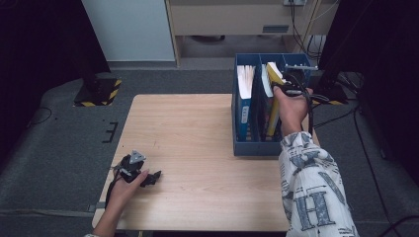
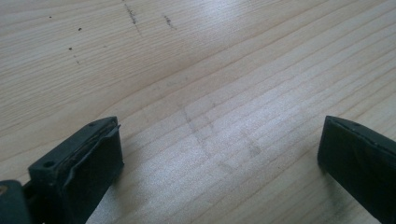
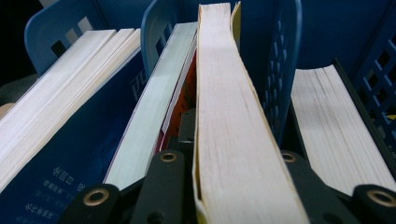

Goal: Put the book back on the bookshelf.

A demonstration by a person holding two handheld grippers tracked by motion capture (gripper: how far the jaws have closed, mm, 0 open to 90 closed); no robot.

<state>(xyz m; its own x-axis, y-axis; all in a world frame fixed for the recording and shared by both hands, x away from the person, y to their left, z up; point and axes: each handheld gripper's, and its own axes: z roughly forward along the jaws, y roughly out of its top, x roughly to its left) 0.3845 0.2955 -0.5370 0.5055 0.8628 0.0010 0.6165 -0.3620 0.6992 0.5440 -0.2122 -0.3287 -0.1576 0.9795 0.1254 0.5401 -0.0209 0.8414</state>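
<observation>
We see the right gripper (image 1: 289, 89) at the upper right of the high view, held over the blue plastic file rack (image 1: 257, 147) that stands on the right part of the pale wooden tabletop (image 1: 197, 148). Its fingers are clamped on the thick yellow-covered book (image 1: 273, 74), one on each side of the block of pages. In the right gripper view the yellow-covered book (image 3: 229, 116) runs up the middle of the frame, fore-edge toward the camera, with a black finger pressed against each of its faces at the bottom.

In the high view the book is in the middle compartment of the rack, tilted, its top end above the rim. Left of it in the right gripper view stands a thin book with a red-orange cover (image 3: 159, 102), just beside it; further left, beyond a blue divider, leans a thick book with a dark blue cover (image 3: 70, 140). At the right of that frame another block of white pages (image 3: 336, 130) sits in the neighbouring compartment.

The left gripper (image 1: 143, 175) rests at the lower left of the high view, low over the tabletop, well apart from the rack. In the left gripper view its fingers (image 2: 79, 163) stand wide apart with bare wood grain between them
</observation>
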